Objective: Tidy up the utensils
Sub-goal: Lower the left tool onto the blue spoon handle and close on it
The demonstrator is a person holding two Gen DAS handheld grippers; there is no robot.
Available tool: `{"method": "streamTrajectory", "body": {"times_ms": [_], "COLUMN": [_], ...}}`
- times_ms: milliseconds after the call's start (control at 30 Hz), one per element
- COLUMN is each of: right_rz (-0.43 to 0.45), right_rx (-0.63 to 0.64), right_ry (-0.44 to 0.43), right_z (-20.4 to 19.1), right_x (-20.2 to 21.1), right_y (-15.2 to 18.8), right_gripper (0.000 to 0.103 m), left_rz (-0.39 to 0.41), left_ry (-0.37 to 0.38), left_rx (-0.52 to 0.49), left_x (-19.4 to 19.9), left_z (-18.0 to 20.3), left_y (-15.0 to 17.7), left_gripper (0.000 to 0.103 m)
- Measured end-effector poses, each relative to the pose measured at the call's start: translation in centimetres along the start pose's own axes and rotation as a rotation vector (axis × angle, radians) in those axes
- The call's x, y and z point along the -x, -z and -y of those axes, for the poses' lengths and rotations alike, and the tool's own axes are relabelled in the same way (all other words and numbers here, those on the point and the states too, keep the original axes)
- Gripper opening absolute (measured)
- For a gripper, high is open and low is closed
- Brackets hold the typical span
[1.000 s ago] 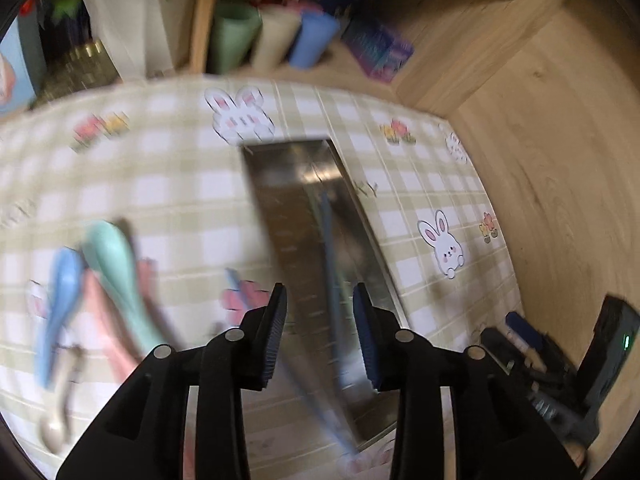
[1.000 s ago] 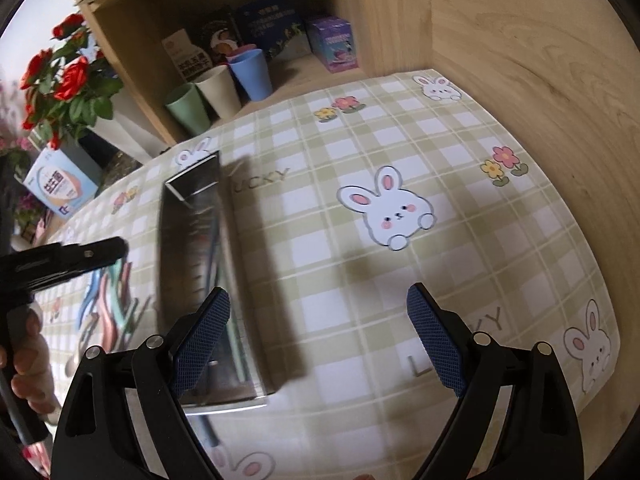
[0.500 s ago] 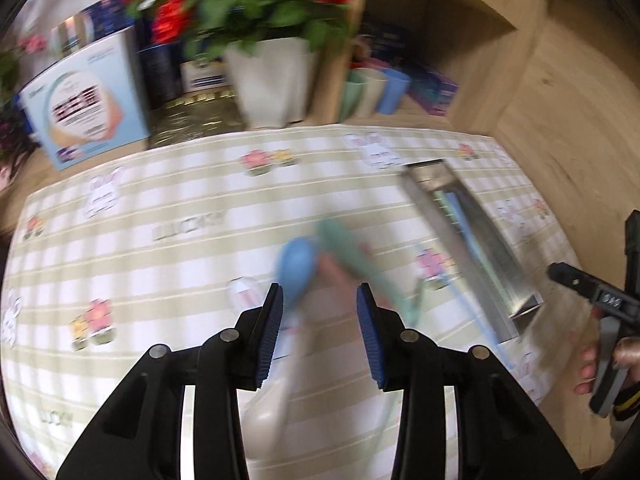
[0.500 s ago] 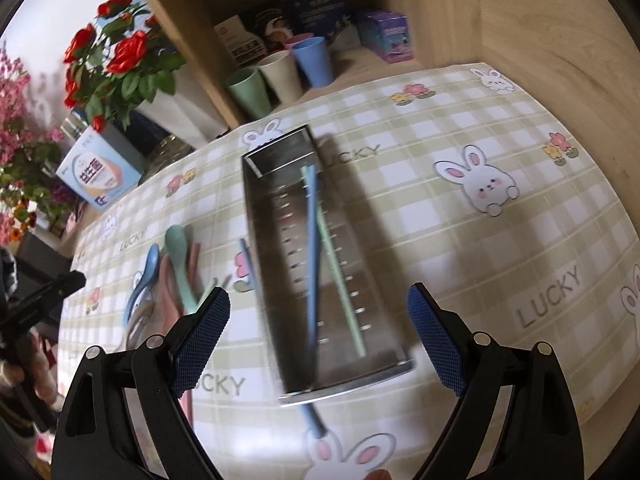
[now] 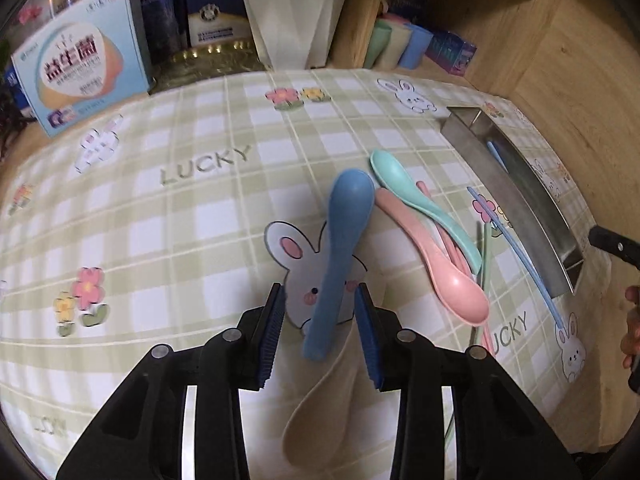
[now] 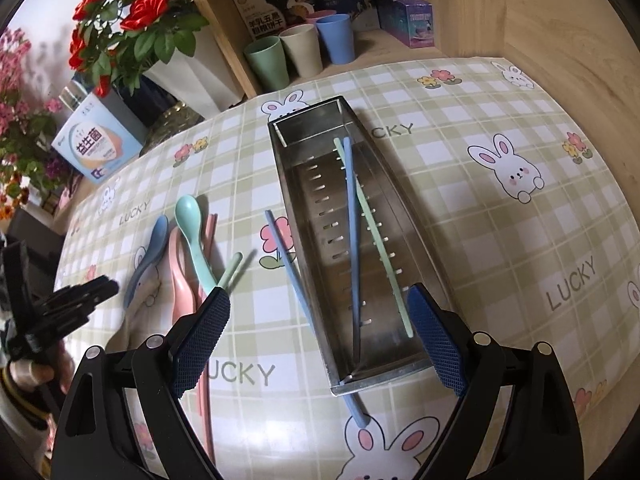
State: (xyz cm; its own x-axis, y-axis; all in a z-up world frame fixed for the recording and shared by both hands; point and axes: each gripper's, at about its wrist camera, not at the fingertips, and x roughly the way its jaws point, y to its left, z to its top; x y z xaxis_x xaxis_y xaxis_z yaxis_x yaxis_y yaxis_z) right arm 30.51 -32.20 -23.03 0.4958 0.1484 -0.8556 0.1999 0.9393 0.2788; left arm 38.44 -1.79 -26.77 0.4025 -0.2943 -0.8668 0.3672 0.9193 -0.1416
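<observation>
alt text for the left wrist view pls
The left gripper, jaws open, hovers over the handle of a blue spoon on a checked bunny tablecloth. Mint and pink spoons lie beside a steel tray.

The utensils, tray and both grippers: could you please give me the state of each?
Metal tray: holds a blue chopstick and a green chopstick.
Blue spoon: on the table, handle between open jaws.
Left gripper: open, empty.
Right gripper: wide open, empty.
</observation>
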Motion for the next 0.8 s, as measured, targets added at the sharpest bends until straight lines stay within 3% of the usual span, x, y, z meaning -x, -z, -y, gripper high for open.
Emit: {"method": "streamTrajectory", "body": {"times_ms": [333,633,800], "right_rz": [-0.003,-0.005,-0.005], "right_rx": [0.022,0.012,0.02], "right_ry": [0.009,0.004,-0.005], "right_z": [-0.4,-0.2,-0.3], "right_x": [-0.2,-0.5,-0.5], "right_y": [-0.1,0.1,0.4], "right_gripper": [0.087,0.087,0.087], "left_rz": [-0.025,-0.035,-0.024], "left_ry": [0.056,0.03,-0.058], "left_rx": [0.055,0.085,0.047], "left_x": [-3.1,-4.1,-4.0], "left_z": [-0.3,-0.9,0.0], "left_y": [-1.1,-0.9,-1.0], "left_gripper": [0.019,0.015,0.013]}}
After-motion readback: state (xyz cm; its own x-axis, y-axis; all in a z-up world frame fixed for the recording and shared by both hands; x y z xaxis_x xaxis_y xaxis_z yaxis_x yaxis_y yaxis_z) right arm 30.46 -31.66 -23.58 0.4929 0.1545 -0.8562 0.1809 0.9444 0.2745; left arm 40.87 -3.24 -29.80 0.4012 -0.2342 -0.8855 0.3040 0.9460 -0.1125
